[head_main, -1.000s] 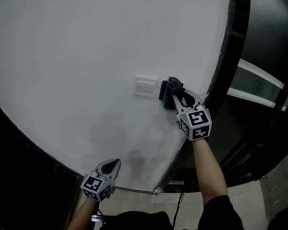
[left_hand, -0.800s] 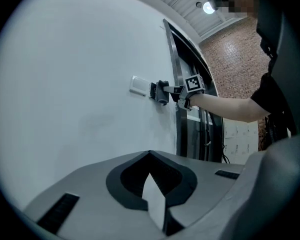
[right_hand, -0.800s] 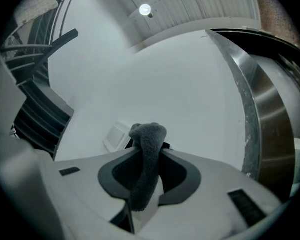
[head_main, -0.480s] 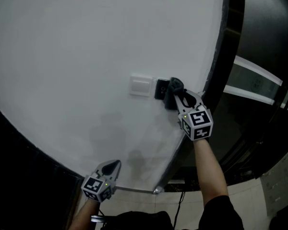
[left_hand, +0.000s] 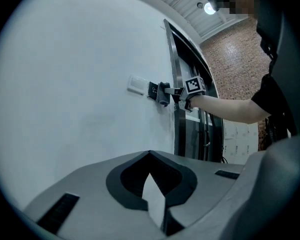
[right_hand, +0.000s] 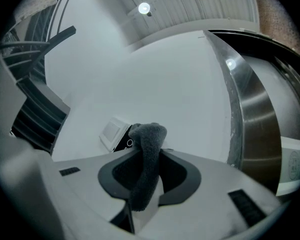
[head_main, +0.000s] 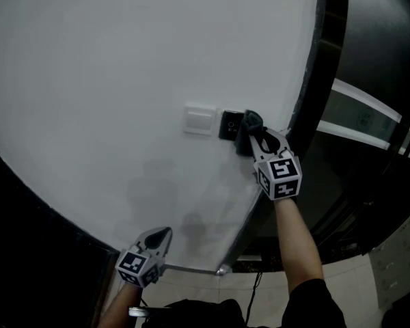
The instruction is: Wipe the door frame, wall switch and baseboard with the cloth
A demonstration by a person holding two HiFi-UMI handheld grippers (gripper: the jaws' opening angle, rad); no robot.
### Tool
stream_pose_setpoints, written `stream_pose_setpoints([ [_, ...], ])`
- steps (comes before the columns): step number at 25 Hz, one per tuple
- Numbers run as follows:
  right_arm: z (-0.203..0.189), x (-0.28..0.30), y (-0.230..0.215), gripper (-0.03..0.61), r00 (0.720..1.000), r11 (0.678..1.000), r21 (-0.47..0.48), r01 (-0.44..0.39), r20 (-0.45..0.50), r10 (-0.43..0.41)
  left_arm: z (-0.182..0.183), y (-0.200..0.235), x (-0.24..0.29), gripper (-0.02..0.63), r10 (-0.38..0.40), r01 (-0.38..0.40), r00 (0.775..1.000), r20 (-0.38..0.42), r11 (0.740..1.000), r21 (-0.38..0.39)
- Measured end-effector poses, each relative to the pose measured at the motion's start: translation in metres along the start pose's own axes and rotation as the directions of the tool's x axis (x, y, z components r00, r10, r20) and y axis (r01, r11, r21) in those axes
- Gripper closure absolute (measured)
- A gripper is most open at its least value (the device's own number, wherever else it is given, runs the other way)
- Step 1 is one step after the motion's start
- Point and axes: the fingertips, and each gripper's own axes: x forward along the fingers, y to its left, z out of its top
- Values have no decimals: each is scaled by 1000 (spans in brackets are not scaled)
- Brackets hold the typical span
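On the white wall, a white switch plate (head_main: 199, 119) sits beside a small black panel (head_main: 229, 124). My right gripper (head_main: 253, 134) is shut on a dark grey cloth (head_main: 247, 127), and the cloth's bunched end presses against the black panel's right edge. The right gripper view shows that cloth (right_hand: 147, 156) running up between the jaws toward the switch plate (right_hand: 112, 132). My left gripper (head_main: 160, 238) hangs low by the wall, jaws shut with nothing in them (left_hand: 152, 204). The metal door frame (head_main: 313, 67) runs just right of the cloth.
A dark doorway with glass and pale rails (head_main: 369, 115) opens right of the frame. A dark band, perhaps the baseboard (head_main: 27, 251), lies at the lower left. Tiled floor (head_main: 369, 285) shows at the bottom right. Ceiling lights (right_hand: 144, 7) show above.
The right gripper and cloth have slid right along the wall, uncovering the black panel beside the white switch. The left gripper has stayed put.
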Motion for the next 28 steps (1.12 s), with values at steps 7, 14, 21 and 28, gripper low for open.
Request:
stream_pose_setpoints([
  [7, -4, -11, -4, 492, 999, 999, -29, 44, -17, -45, 2, 0, -4, 612, 2, -1, 1000, 8, 999, -32],
  [14, 4, -34, 11, 492, 999, 999, -44, 12, 35, -10, 1, -1, -1, 612, -6, 6, 1000, -6, 1000, -3],
  [21, -5, -77, 27, 492, 995, 998, 22, -58, 85, 56, 9, -5, 3, 612, -9, 10, 1000, 17, 1000, -6],
  [28, -69, -144, 36, 492, 995, 979, 199, -54, 88, 37, 17, 4, -5, 612, 20, -19, 999, 45, 1000, -18],
])
